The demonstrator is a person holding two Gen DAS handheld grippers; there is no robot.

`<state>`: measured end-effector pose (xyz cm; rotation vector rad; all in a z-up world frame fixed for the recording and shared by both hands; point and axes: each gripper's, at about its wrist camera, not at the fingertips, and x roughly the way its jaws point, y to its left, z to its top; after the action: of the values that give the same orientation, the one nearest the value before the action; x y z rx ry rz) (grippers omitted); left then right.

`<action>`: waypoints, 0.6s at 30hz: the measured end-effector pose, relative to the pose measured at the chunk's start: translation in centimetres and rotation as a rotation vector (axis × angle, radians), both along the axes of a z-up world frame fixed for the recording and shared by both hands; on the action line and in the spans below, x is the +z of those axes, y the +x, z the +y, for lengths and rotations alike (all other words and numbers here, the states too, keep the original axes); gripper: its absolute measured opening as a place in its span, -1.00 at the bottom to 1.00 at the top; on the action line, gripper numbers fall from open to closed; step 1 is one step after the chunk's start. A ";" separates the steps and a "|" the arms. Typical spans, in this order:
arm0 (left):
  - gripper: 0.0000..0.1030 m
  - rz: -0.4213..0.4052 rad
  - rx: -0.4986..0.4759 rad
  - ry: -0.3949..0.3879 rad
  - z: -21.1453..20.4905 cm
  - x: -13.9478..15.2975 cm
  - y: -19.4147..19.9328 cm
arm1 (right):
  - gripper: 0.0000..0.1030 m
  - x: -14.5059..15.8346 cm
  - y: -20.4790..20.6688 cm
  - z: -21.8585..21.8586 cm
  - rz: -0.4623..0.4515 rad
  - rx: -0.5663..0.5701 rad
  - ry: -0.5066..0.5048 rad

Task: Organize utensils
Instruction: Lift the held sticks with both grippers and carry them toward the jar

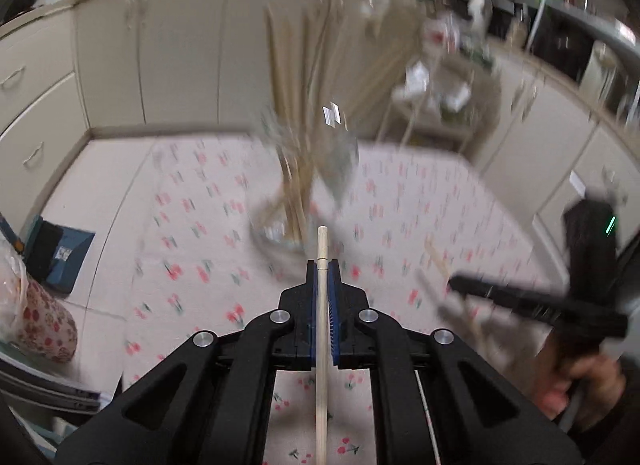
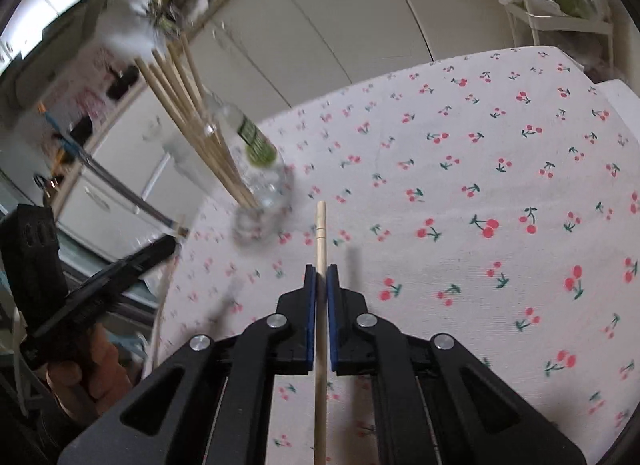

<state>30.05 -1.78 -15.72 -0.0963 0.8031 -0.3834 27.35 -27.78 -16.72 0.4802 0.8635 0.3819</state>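
Clear jar (image 2: pixel 260 201) of chopsticks (image 2: pixel 192 121) ahead.

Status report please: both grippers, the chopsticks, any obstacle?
Left gripper shut on a chopstick. Right gripper shut on another chopstick. Clear container holds more. No obstacle seen.

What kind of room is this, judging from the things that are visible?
Probably a home kitchen or dining corner. Pale cabinets with drawer handles line the walls, a table carries a cherry-print tablecloth, and a clear container on it holds wooden chopsticks.
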 end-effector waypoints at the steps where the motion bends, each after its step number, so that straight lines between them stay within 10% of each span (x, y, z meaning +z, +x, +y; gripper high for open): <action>1: -0.91 -0.039 0.017 -0.025 0.6 1.1 -0.1 | -0.88 0.0 -0.1 0.1 -0.010 -0.005 0.014; 18: -0.91 -0.432 0.243 -0.229 2.6 11.8 3.4 | -0.88 -2.1 -0.6 -0.7 -0.043 -0.048 0.135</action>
<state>33.45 0.79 -3.92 -0.3112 0.3135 -0.2507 26.74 -28.48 -18.82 0.6144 0.7866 0.4068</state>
